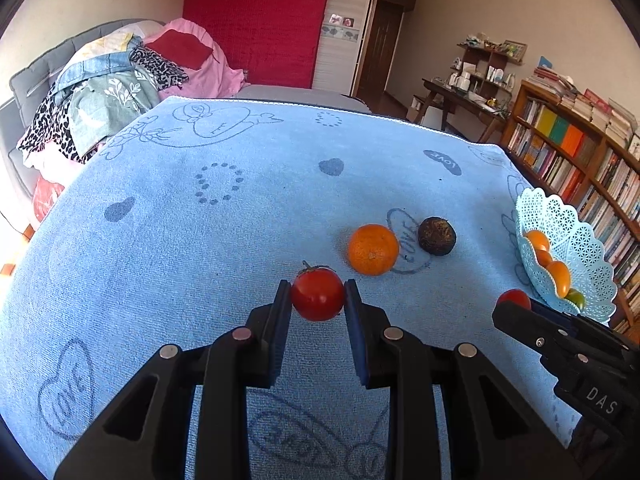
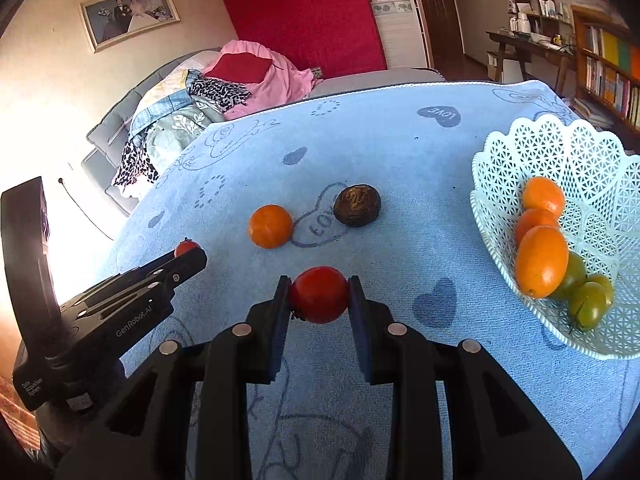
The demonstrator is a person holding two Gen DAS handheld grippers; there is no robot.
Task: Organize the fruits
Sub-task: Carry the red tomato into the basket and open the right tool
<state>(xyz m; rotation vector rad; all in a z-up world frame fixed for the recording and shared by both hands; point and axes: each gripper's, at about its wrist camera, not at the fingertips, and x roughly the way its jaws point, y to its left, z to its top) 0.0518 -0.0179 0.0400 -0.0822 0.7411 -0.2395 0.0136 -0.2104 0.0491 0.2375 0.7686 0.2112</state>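
Note:
My left gripper is shut on a red tomato with a small stem, held above the blue towel. My right gripper is shut on a second red tomato, left of the basket. In the left wrist view the right gripper shows at the right edge with its tomato. In the right wrist view the left gripper shows at the left with its tomato. An orange and a dark brown round fruit lie on the towel ahead. A pale lattice basket holds several orange and green fruits.
The blue towel printed with hearts covers the table. Behind it stands a sofa piled with clothes. A bookshelf and a desk stand at the right. The towel's left half has no fruit on it.

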